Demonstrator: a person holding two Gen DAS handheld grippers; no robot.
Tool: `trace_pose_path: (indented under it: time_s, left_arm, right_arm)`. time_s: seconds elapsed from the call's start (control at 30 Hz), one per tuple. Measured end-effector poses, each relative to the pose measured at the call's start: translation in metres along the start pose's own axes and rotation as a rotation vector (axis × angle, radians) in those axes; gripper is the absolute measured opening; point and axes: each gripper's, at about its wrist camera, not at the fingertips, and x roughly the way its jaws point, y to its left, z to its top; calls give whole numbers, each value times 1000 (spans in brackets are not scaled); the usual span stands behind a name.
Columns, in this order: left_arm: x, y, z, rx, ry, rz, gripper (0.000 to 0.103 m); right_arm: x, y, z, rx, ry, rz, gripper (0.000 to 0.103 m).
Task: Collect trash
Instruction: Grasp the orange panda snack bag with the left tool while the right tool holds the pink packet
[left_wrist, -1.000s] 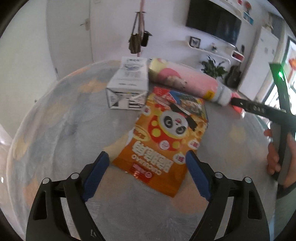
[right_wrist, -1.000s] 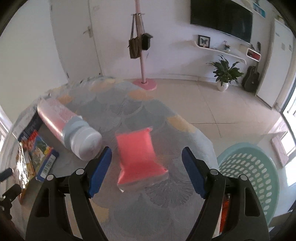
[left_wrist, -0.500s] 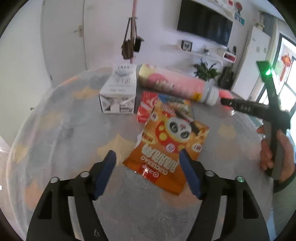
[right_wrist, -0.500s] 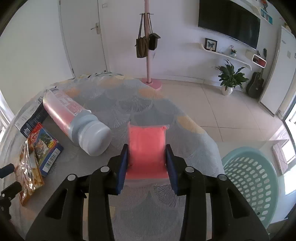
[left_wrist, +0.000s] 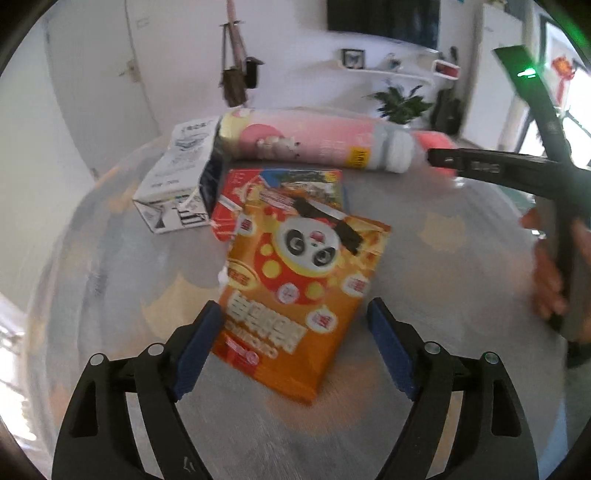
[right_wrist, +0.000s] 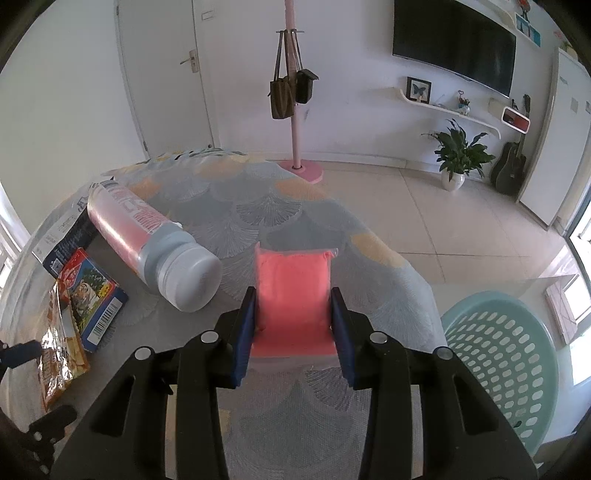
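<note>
The right gripper (right_wrist: 294, 325) pinches the pink packet (right_wrist: 291, 291); the left gripper (left_wrist: 295, 350), jaws just opening wider, straddles the orange snack bag (left_wrist: 299, 291).

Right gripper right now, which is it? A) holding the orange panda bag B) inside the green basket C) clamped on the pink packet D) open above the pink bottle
C: the right gripper has both blue pads pressed against the sides of the pink packet, on the table beside the basket.

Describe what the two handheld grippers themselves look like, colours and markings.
Both the left gripper and the right gripper have black angular frames with silver round bolt heads and dark blue flat pads. In the left wrist view, the right one's upright black bar carries a green light.
</note>
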Motion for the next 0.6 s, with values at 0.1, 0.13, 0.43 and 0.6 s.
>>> trace_pose_path:
  time_s: [0.1,0.13,0.43,0.6]
  left_arm:
    - [-1,3,1,-18,-10,-1,71]
    - [-2,4,0,-21,-16,-5,64]
    - [-26,3,-7,-40,-88,-81,5]
    - [-50,-6,0,-49,-181,-138,3]
  right_arm:
    - [0,-1,0,6,-4,0,35]
    - [-1,-2,-1,9,-6,-1,35]
    - [-27,-20,-12,73,-70,14,35]
    - [-61,-38,-23,111,-132,38,35]
